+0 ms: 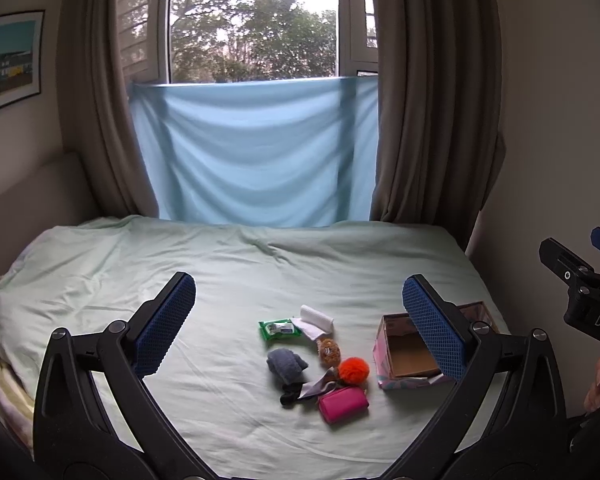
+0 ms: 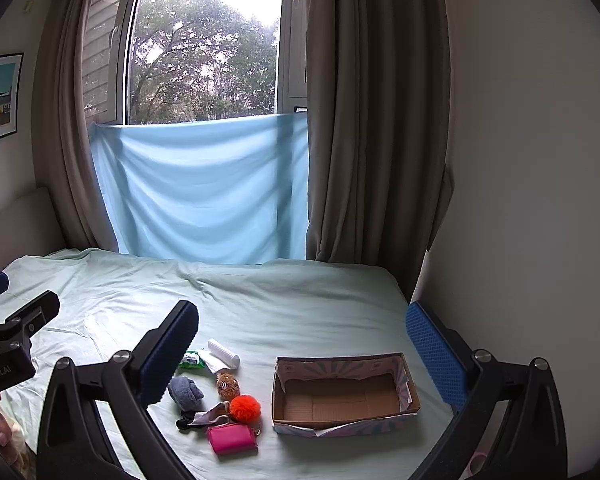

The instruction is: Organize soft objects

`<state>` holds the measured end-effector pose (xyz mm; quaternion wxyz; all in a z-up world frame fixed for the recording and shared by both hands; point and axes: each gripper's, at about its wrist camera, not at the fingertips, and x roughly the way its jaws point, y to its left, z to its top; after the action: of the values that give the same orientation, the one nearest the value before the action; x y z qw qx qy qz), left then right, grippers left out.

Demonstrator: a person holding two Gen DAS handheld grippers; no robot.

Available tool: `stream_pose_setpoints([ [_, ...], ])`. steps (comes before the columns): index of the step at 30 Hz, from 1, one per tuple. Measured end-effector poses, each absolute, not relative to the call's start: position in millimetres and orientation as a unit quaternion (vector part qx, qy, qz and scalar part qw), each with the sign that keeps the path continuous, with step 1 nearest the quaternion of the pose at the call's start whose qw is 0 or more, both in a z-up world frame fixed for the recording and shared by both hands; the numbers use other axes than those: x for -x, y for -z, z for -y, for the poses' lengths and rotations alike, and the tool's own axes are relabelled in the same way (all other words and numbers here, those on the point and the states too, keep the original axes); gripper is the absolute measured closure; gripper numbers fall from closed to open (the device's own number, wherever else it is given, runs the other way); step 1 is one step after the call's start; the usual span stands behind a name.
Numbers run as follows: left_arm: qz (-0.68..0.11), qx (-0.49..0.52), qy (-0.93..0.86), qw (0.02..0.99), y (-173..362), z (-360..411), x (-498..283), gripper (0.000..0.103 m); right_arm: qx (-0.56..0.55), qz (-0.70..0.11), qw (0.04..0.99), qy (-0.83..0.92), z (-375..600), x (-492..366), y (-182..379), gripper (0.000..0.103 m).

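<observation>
A cluster of soft objects lies on the pale green bed sheet [image 1: 228,272]: a green wipes pack [image 1: 279,329], a white roll [image 1: 317,317], a brown plush [image 1: 329,352], a grey sock [image 1: 286,365], an orange pompom [image 1: 353,370] and a pink pouch [image 1: 343,403]. An empty cardboard box [image 2: 342,394] sits to their right. My left gripper [image 1: 299,300] is open and empty, held above and short of the cluster. My right gripper [image 2: 302,332] is open and empty, above the pile and box. The pompom [image 2: 245,409] and pouch [image 2: 232,438] also show in the right wrist view.
A blue cloth [image 1: 256,152] hangs below the window between brown curtains [image 1: 432,112]. A white wall [image 2: 532,160] borders the bed on the right. A headboard [image 1: 28,192] and pillows [image 1: 4,392] are at the left.
</observation>
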<state>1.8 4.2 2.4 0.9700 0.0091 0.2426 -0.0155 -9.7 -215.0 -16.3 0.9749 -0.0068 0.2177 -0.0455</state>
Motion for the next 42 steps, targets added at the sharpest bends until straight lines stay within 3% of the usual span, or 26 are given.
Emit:
stream_pose_setpoints([
  [42,-0.243,0.002,0.016,0.970,2.9,-8.6,-2.1,0.000,0.003,-0.220,0.975,0.045,206.9,13.7,14.6,0.000],
])
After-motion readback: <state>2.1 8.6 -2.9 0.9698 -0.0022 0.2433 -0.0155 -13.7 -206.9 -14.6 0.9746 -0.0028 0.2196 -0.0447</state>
